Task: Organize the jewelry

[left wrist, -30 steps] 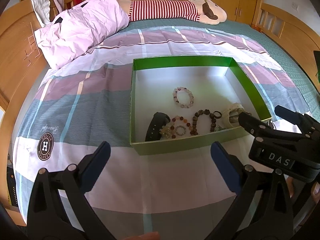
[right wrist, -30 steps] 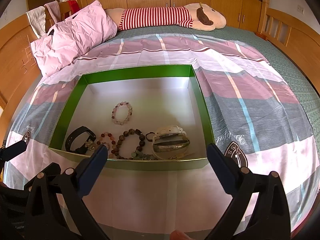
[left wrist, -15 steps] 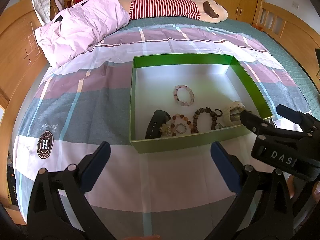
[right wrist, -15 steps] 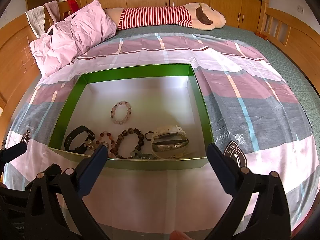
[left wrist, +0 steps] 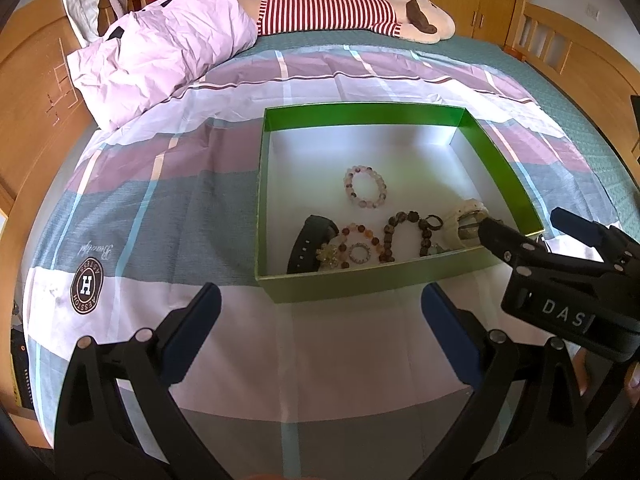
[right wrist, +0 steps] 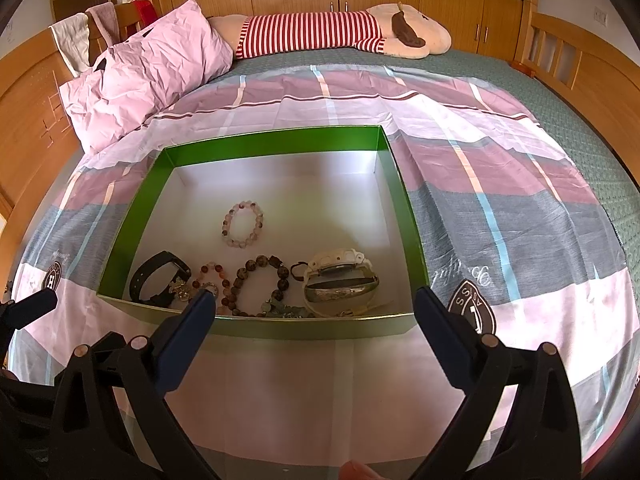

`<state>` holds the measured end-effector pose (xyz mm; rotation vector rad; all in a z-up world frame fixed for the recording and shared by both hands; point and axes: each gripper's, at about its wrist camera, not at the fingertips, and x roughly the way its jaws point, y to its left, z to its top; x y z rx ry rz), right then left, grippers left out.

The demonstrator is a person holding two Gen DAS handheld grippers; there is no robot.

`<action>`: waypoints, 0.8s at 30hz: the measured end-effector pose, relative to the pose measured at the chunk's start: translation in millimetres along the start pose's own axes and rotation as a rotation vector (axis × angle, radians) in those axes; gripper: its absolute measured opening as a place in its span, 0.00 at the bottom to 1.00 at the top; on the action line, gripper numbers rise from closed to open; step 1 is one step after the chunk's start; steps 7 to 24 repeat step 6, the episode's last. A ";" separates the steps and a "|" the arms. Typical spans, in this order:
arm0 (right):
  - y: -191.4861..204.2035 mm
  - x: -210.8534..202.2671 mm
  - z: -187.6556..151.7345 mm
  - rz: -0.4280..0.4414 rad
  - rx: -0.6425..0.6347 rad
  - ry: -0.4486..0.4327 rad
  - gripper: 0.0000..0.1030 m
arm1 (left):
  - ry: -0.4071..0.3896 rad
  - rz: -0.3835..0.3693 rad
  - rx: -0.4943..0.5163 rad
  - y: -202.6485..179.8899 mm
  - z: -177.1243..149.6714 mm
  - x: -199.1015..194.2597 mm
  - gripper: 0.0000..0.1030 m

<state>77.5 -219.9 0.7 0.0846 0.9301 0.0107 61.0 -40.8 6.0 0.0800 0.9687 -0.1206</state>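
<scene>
A green box with a white floor lies on the bed. Inside it are a pale pink bead bracelet, a black band, a brown bead bracelet, a small orange bead bracelet, a white watch and a silver bangle. My left gripper is open in front of the box's near wall, holding nothing. My right gripper is open too, just short of the same wall, and shows at the right of the left wrist view.
A pink pillow lies at the far left of the bed. A striped plush toy rests along the far edge. Wooden bed rails stand on both sides. The checked bedsheet surrounds the box.
Both grippers have drawn back slightly toward me, so the box sits a little farther off. Both stay open and the jewelry has not moved.
</scene>
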 end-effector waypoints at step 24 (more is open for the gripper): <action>2.8 -0.1 -1.9 -0.003 -0.006 0.002 0.96 | 0.011 0.000 0.009 -2.0 0.2 2.3 0.98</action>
